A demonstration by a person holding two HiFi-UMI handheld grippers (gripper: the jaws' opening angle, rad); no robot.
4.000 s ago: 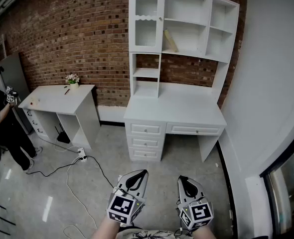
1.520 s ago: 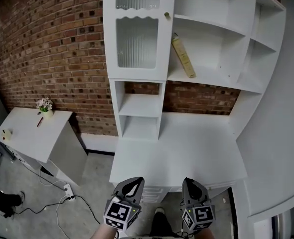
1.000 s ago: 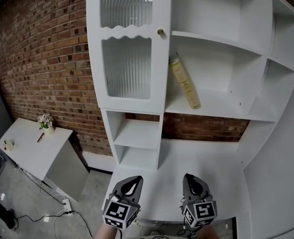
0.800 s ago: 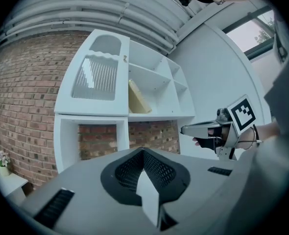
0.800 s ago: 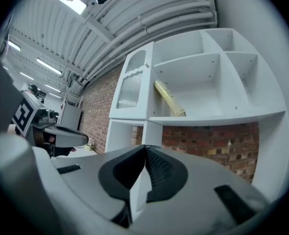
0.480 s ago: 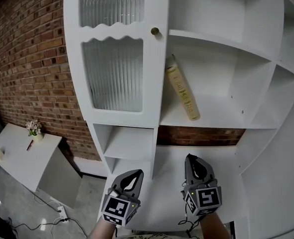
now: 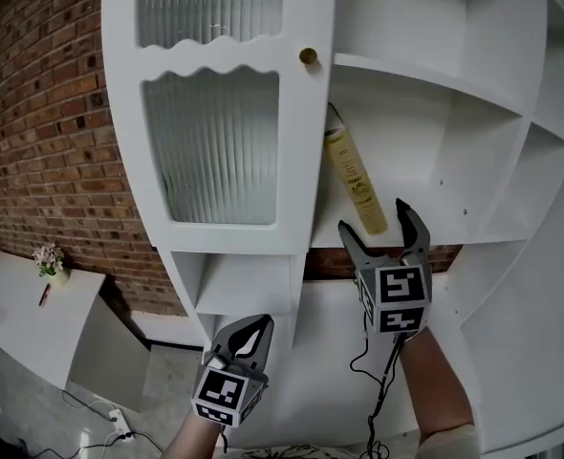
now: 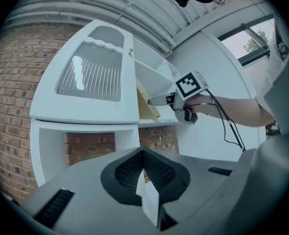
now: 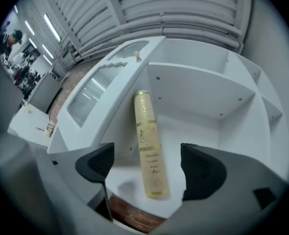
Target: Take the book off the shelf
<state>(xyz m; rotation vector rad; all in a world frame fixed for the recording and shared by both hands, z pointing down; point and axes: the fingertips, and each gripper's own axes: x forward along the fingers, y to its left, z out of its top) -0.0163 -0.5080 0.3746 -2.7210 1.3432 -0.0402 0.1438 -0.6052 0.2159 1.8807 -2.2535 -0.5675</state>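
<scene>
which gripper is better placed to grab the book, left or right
Right. The right gripper is up at the book, its jaws have just opened wide, and the book lines up between them, untouched. The left gripper hangs low, shut.

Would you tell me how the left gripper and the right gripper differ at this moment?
The right gripper has its fingers wide apart, having just been opening, with the book lined up in the gap, ungripped; the left gripper has its fingers together, empty. The right gripper is up at the shelf; the left gripper hangs lower, below it. Both carry a marker cube.
</scene>
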